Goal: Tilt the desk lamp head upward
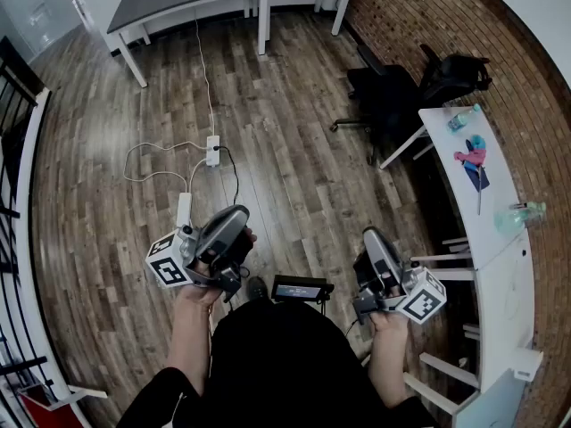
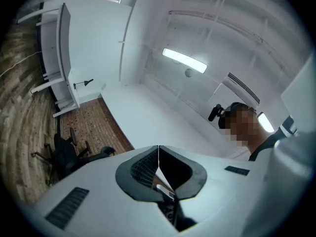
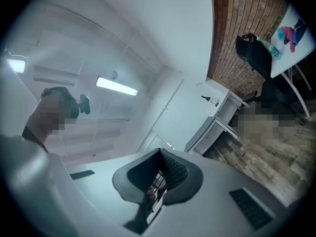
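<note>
The left claw (image 2: 158, 156) and right claw (image 3: 159, 158) are pressed shut and empty, while what looks like the small black lamp (image 3: 209, 99) stands well ahead on a far white desk (image 3: 223, 111), neither hand clearly nearer.

desk lamp (image 2: 84, 83): too small for head angle | black railing (image 1: 18, 65): cut by left edge | pink item (image 1: 471, 157): unidentifiable

Power strip (image 1: 212, 150) on floor ahead of left hand-held gripper (image 1: 239, 218); office chair (image 1: 393, 96) farther right; pink item (image 1: 471, 157) on worktop (image 1: 504, 266), maybe scissors.
</note>
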